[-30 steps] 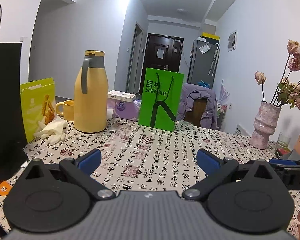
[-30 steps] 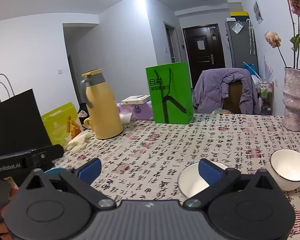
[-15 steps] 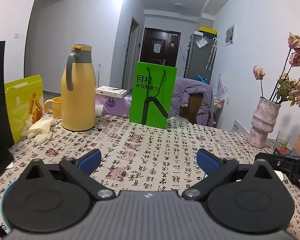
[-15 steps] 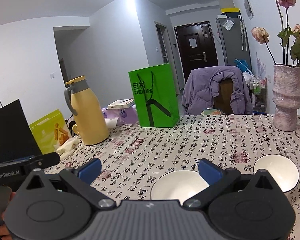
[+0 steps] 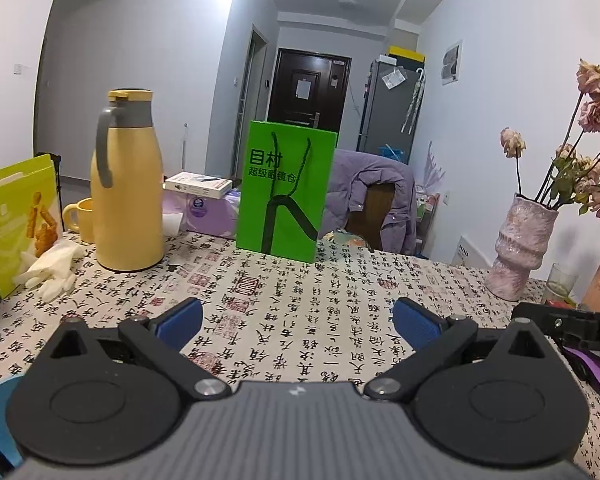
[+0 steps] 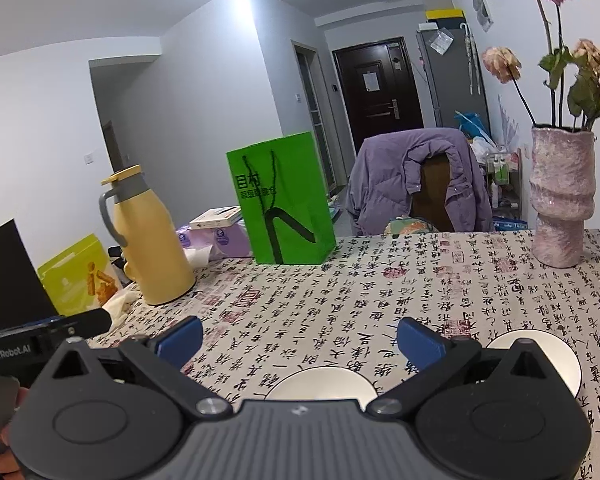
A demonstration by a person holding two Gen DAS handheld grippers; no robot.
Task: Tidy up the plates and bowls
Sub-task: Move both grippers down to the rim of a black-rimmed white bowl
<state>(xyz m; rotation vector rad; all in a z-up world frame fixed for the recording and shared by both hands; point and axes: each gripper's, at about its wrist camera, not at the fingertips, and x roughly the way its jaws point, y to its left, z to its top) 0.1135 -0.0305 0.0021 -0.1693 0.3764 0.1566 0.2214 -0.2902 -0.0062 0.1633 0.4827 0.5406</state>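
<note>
Both grippers hover over a patterned tablecloth (image 5: 300, 300), fingers spread wide and holding nothing. Two white bowls (image 6: 324, 384) (image 6: 540, 344) sit just under the right gripper (image 6: 300, 338); left gripper (image 5: 298, 320).

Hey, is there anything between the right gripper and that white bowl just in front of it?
Nothing visible. The right gripper is open, and the nearest white bowl sits just below and ahead of it on the printed tablecloth. A second bowl lies off to the right.
</note>
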